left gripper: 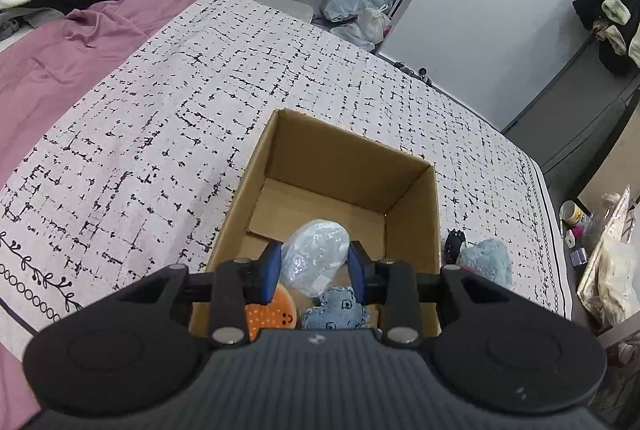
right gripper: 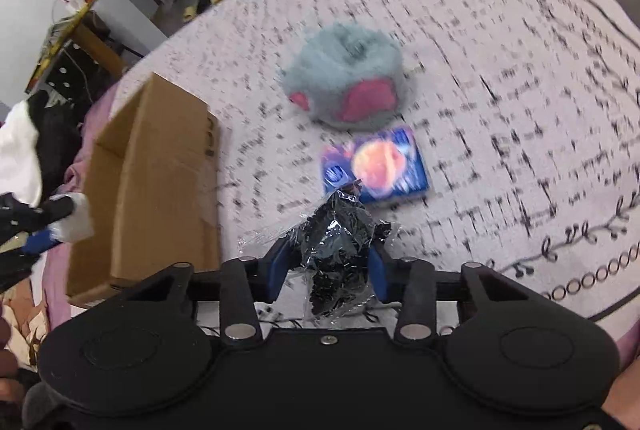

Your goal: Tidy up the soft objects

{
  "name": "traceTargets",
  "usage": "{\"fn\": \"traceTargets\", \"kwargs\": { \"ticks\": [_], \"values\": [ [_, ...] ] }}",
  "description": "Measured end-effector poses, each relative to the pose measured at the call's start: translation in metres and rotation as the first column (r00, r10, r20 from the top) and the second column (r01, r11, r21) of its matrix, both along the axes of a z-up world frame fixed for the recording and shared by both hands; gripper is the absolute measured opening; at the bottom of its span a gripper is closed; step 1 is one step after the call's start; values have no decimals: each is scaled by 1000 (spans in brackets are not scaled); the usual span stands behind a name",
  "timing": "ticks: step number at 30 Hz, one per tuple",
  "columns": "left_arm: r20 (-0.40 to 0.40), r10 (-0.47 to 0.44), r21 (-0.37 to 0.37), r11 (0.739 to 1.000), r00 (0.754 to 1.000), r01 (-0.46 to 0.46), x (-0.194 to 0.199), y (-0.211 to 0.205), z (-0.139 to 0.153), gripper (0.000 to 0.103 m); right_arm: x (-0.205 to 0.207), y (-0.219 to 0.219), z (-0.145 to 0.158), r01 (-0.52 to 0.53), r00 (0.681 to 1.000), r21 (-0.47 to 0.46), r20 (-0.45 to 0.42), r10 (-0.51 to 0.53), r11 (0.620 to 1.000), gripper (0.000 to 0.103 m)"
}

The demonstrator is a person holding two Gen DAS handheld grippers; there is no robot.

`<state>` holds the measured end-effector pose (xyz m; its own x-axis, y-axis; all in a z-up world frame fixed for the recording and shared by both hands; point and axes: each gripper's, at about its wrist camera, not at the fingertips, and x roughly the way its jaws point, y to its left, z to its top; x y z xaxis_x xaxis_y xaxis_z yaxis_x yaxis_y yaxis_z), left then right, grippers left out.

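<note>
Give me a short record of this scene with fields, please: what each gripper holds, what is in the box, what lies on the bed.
left gripper: shut on clear bag, held over the box
right gripper: shut on black bag, above the bed
in box: orange toy, denim toy
on bed: fluffy hat, blue packet, both outside the box
right view: blurred
</note>
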<state>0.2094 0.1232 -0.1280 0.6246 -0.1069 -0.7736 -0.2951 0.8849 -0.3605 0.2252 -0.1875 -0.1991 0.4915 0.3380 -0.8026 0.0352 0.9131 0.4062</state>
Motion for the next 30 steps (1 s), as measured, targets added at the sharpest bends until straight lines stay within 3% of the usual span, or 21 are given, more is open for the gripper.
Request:
{"fn": "traceTargets", "kwargs": {
  "ticks": [8, 12, 19, 27, 30],
  "values": [
    [-22, -9, -35, 999, 1000, 8, 11, 3, -11, 37, 8, 18, 39, -45, 995, 9, 93, 44, 999, 35],
    [-28, -2, -52, 999, 1000, 1, 14, 7, -18, 53, 16, 30, 57, -57, 989, 22, 135, 54, 998, 35],
    [-19, 29, -62, 998, 999, -30, 3, 22, -11, 54, 32, 61, 83, -110, 974, 38, 201, 100, 993, 35],
    [-6, 67, -48, 997, 998, -67, -5, 33, 0, 75, 47, 98, 90, -197, 958, 23, 219, 187, 980, 35],
    [-14, 75, -41, 996, 997, -76, -7, 35, 0, 77, 50, 112, 88, -222, 954, 14, 211, 214, 975, 36]
  ]
}}
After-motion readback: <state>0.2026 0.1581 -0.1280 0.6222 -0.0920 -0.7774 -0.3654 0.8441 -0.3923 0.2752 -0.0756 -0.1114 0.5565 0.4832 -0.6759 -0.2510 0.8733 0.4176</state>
